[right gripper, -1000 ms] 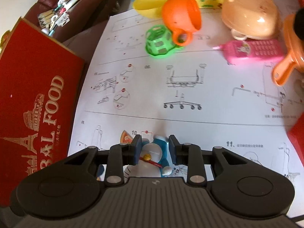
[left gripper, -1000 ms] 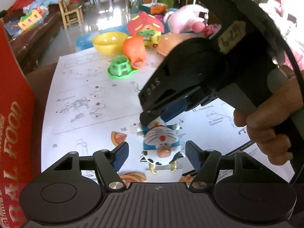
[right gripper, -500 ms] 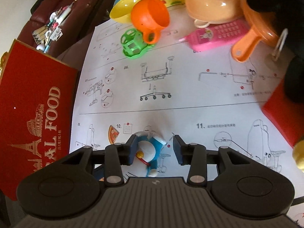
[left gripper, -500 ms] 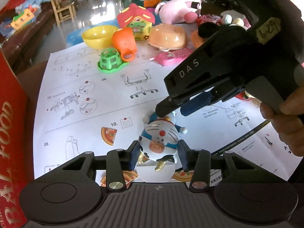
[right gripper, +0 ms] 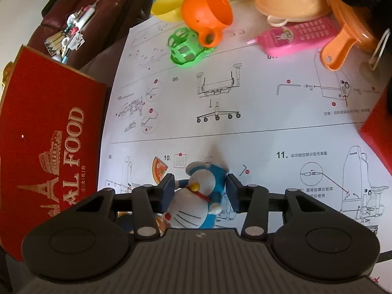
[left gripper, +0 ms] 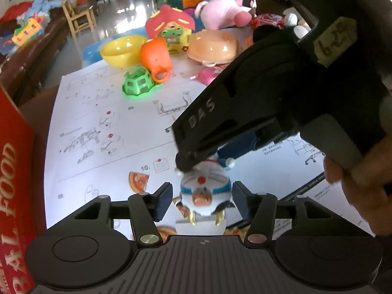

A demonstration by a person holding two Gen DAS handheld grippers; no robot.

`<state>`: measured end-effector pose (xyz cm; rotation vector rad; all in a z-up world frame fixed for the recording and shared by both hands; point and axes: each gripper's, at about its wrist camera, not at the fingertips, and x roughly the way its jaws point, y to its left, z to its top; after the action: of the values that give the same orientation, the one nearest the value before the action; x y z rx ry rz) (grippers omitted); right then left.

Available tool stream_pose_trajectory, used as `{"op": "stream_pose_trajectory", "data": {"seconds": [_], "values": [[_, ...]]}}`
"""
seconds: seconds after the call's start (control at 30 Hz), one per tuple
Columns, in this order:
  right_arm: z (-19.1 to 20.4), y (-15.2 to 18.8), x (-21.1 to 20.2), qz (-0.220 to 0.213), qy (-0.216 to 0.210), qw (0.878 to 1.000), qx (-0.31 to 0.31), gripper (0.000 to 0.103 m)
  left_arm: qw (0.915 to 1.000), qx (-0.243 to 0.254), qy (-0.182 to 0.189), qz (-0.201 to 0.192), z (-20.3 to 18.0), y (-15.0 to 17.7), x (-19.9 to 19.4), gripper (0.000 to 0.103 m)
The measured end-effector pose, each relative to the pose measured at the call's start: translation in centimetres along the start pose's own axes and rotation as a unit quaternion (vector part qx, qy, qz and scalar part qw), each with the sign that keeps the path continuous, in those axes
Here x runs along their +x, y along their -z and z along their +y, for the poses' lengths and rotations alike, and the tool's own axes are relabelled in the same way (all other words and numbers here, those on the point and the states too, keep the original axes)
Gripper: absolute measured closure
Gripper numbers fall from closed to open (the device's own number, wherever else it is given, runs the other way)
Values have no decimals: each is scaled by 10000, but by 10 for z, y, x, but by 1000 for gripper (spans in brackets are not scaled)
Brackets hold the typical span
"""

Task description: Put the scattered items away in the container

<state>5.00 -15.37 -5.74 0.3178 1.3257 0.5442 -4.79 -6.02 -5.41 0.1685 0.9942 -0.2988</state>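
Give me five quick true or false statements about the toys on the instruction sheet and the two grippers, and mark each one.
1. The blue cat figurine sits between the pads of both grippers. True.
2. The orange cup lies tipped beside the green basket toy. True.
3. The pink toy phone is inside the red box. False: it lies on the instruction sheet.
4. The left gripper is clamped on the figurine. False: gaps show at both pads; its jaws are opening.
5. The yellow bowl holds the figurine. False: the figurine is nearer, on the sheet.

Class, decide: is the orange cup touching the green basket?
Touching. In the right wrist view the orange cup's handle rests against the green basket's top.
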Motion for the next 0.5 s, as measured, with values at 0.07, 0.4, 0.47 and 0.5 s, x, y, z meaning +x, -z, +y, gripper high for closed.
{"op": "stream_pose_trajectory", "data": {"seconds": [0.07, 0.4, 0.47, 0.5], "values": [[-2, 1, -1, 14, -27, 10000, 29, 53, 10000, -20, 33, 81, -1, -2, 6, 50], [-19, 0, -14, 8, 108, 9995, 311, 48, 9991, -199, 372, 54, 2, 0, 4, 51], [-20, 1, -14, 43, 19, 9993, 380, 47, 9986, -254, 456, 56, 4, 0, 4, 51], [-19, 1, -14, 71, -29, 9992, 393, 45, 9982, -281, 517, 58, 5, 0, 4, 51]]}}
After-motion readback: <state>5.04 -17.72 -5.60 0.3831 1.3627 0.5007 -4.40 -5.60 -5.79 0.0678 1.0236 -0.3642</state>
